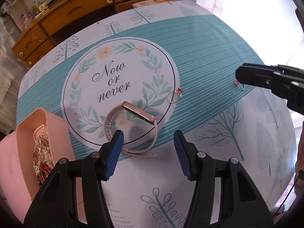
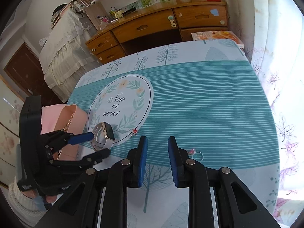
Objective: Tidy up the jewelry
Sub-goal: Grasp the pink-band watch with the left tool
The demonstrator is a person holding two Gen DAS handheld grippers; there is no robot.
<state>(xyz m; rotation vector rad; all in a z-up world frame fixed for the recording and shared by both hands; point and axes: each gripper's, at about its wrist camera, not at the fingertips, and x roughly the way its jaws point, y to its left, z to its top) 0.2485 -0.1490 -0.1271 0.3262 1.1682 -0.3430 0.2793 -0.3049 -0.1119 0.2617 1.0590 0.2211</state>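
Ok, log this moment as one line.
left gripper open over watch | right gripper open, empty, near ring | pink box holds jewelry

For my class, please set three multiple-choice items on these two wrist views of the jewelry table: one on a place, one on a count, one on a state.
1. Where does the watch lie?
A. inside the pink box
B. on the tablecloth, at the edge of the round "Now or never" print
C. on the wooden desk

2. How many rings lie loose on the tablecloth?
A. one
B. two
C. four

3. How does the right gripper stand?
A. open, nothing between its pads
B. shut on a ring
C. shut on the watch

Answers:
1 B: its band overlaps the print's black ring, beside the pink box.
2 B: one ring at the circle's edge, another beside the right gripper.
3 A: only tablecloth shows between the blue pads.
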